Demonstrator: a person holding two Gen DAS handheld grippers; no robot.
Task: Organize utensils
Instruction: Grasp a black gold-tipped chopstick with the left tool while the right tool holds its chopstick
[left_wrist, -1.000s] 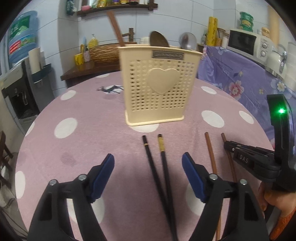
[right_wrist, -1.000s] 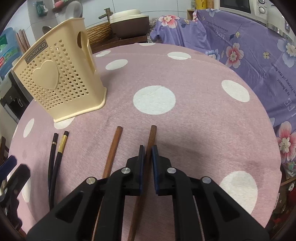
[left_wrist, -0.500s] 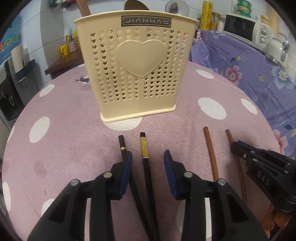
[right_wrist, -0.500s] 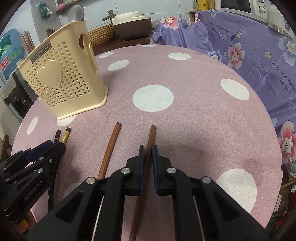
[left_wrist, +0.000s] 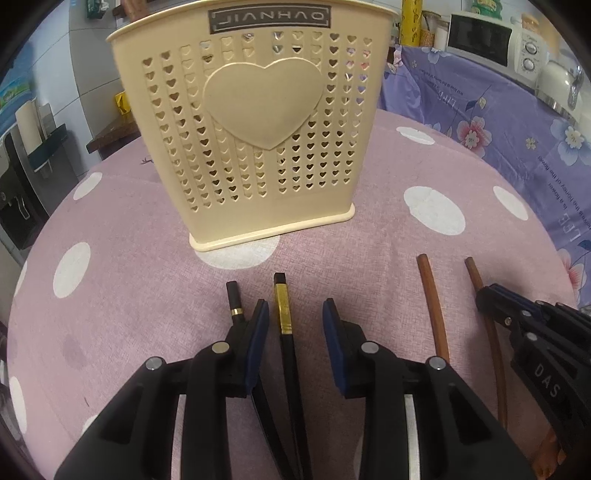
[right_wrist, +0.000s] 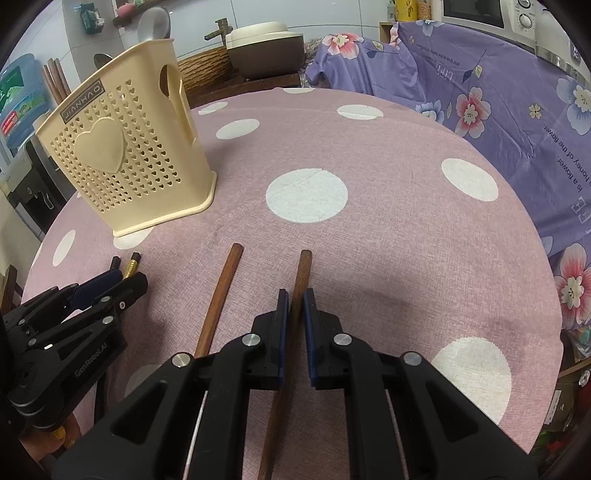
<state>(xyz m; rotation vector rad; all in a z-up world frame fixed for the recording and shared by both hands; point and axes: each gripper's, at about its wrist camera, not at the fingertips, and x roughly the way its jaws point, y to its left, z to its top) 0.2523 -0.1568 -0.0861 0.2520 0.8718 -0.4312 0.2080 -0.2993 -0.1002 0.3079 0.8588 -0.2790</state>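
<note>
1. Left hand-held gripper (left_wrist: 291, 332), lower centre: jaws closing around a black chopstick (left_wrist: 286, 332), pads not yet touching.
2. Right hand-held gripper (right_wrist: 294, 325) clamped on a brown chopstick (right_wrist: 301, 280).
3. Perforated plastic holder (left_wrist: 255, 122) upright at upper centre; open desk (right_wrist: 406, 229) to its right.

From the left wrist we look forward and down along the left gripper (left_wrist: 291, 325), close above the table (left_wrist: 122, 236), facing the utensil holder (left_wrist: 255, 122) straight ahead. From the right wrist we look likewise past the right gripper (right_wrist: 293, 306). Both views share the holder, the table and the neighbouring gripper.
</note>
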